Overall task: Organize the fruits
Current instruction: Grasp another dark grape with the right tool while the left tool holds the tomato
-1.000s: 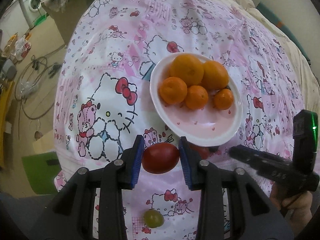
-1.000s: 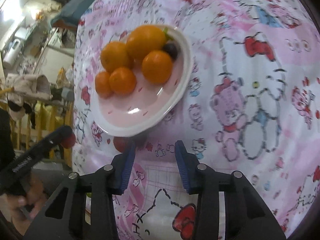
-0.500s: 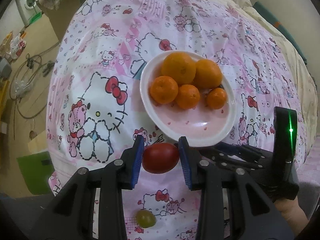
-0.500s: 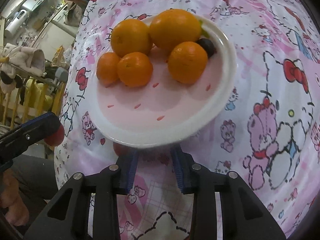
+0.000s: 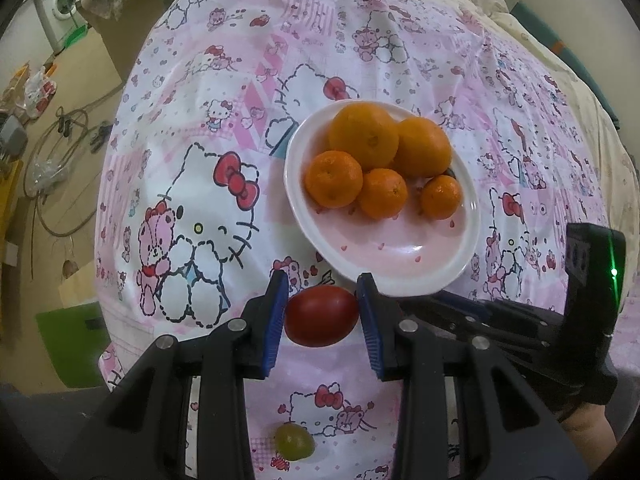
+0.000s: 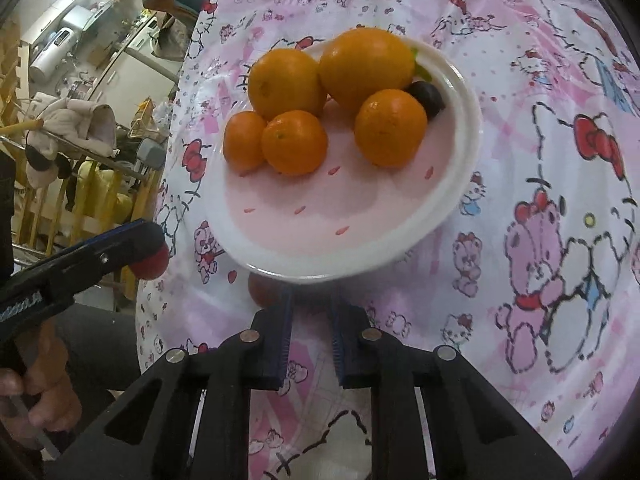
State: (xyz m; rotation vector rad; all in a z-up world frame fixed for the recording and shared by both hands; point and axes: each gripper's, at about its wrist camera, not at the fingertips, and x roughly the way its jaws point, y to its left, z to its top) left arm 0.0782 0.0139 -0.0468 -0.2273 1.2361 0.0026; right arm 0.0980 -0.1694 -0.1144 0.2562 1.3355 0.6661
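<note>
Left wrist view: the left gripper (image 5: 322,320) pinches a red tomato (image 5: 321,315) between its blue pads, holding it just short of the near rim of a white plate (image 5: 466,256). Held there, the tomato seems ready to go onto the bare pink part of the plate. Five oranges (image 5: 363,133) sit piled at the far side. A green grape (image 5: 293,441) lies on the pink cartoon cloth (image 5: 192,184), near and below the gripper. The right gripper (image 5: 456,308) reaches in from the right, its fingers running under the plate's near rim.

Right wrist view: the right gripper (image 6: 311,322) has its fingers drawn close with a narrow gap, their tips at the plate's (image 6: 456,196) near rim. Whether they pinch the rim cannot be told; it looks like a hold to steady the plate. A dark grape (image 6: 428,98) rests beside the oranges (image 6: 286,82) at the far right. A reddish fruit (image 6: 264,290) lies on the cloth, partly hidden under the rim. At left, the left gripper (image 6: 148,250) carries the tomato (image 6: 151,263).

Compared with a second ago, the right gripper's fingers have narrowed and moved up to the rim, while the left gripper's grip on the tomato is unchanged.
</note>
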